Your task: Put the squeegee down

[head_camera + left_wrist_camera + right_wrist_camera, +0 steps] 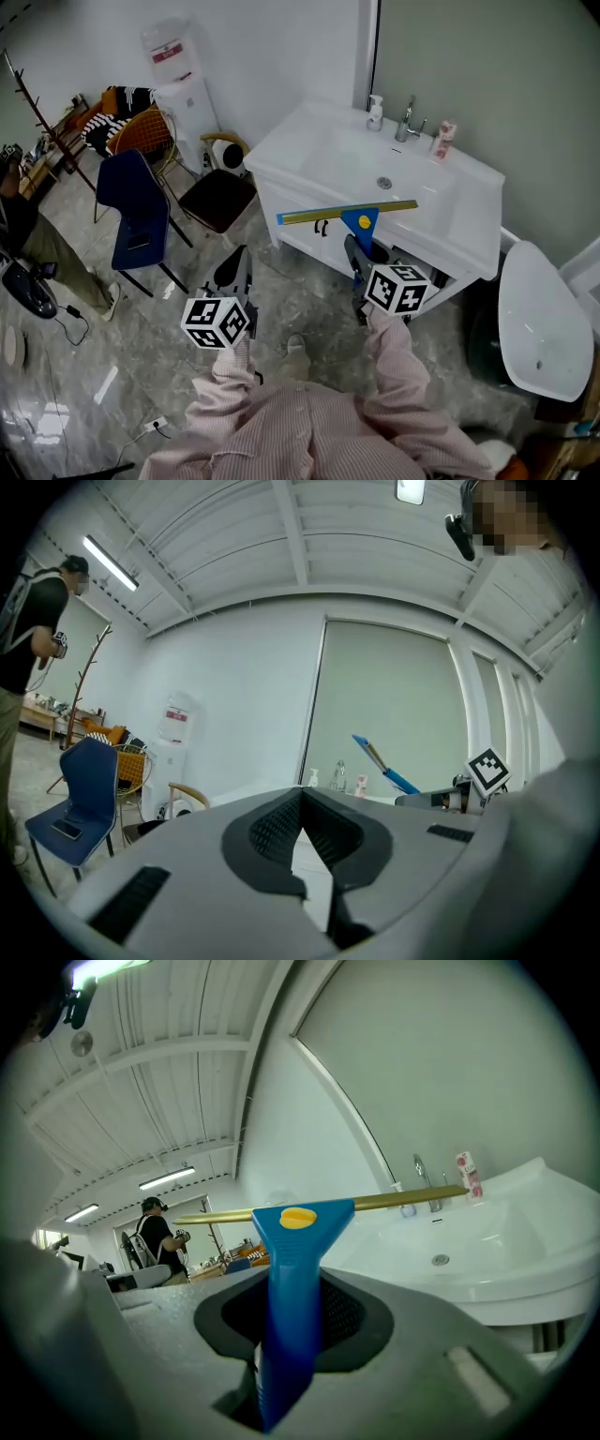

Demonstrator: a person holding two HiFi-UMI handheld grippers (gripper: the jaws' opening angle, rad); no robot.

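Squeegee (361,218) blade-first toward sink (469,202) (blade crosswise)

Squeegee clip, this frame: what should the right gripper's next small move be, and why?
Probably carry it forward over the sink and lower it. The right gripper is shut on the squeegee by its blue handle, with the blade roughly level in the air near the sink's front edge and resting on nothing. Opening the jaws here would likely drop it.

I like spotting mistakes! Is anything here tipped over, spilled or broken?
Nothing stands out. The soap bottle and tube stand upright by the tap, and the right gripper holds the squeegee by its handle.
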